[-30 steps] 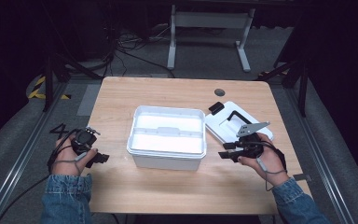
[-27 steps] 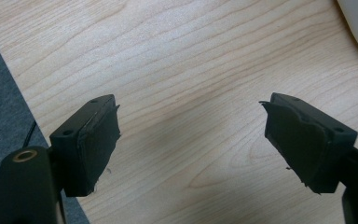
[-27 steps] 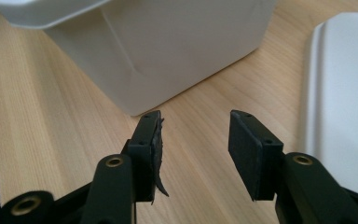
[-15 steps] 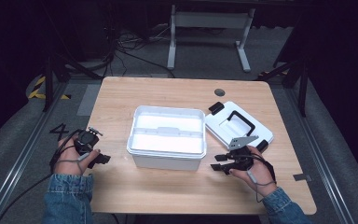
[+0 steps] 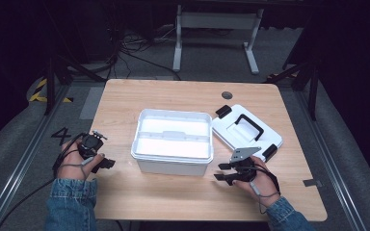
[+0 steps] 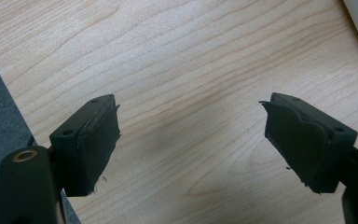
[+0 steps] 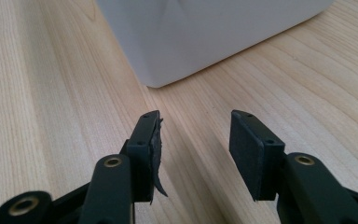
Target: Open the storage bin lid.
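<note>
Right gripper (image 5: 224, 172), held in the person's right hand (image 5: 255, 179) low over the table (image 5: 125, 96), lies near the front right corner of the white box (image 5: 172, 139); its jaws stand well apart with nothing between them, having just opened a little further; in the right gripper view the two black pads (image 7: 244, 149) frame bare wood, and the box's rounded corner (image 7: 168, 42) rises just ahead of them, close but not touching. White box: open-topped, rectangular, at the middle of the table, with a shallow inner tray across its mouth; its contents cannot be told. White lid (image 5: 246, 130): flat on the table just right of the box and turned at an angle to it, its near edge beside the box's right wall; whether they touch cannot be told; a black handle (image 5: 249, 126) spans its top and black latches sit at its corners. Left gripper (image 5: 107, 163), in the left hand (image 5: 74, 161): at the table's left edge, well apart from the box; jaws wide apart and empty over bare wood in the left gripper view (image 6: 191, 140), a sliver of the box at that view's upper right corner. Denim sleeves (image 5: 70, 202) enter from below; grey floor and a metal stand (image 5: 217, 29) lie beyond the table.
</note>
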The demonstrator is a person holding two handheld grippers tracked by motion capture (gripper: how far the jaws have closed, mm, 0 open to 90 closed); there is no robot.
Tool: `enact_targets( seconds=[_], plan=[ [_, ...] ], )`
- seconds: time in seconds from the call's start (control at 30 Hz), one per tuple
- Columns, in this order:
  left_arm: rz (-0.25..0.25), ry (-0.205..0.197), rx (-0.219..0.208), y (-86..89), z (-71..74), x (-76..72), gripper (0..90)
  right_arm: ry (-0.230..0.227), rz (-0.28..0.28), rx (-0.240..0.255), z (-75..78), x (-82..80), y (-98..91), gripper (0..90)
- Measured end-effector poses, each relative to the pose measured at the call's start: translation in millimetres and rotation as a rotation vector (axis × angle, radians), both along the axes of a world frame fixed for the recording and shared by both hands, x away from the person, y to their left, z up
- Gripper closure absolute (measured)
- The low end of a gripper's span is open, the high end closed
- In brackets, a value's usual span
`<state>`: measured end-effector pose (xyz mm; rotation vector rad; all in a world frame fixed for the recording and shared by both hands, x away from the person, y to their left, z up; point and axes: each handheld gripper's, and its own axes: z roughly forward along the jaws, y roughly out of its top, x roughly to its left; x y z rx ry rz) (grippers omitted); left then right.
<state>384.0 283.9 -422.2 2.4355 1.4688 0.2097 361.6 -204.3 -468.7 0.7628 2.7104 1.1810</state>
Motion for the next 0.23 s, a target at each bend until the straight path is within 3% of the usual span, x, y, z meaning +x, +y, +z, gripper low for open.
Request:
enact_targets(
  seconds=[0.23],
  plan=[
    [0.012,-0.026,0.002,0.3,-0.6,0.1,18.4,-0.028,0.015,0.008,-2.2,-3.5,3.8,53.6]
  ],
)
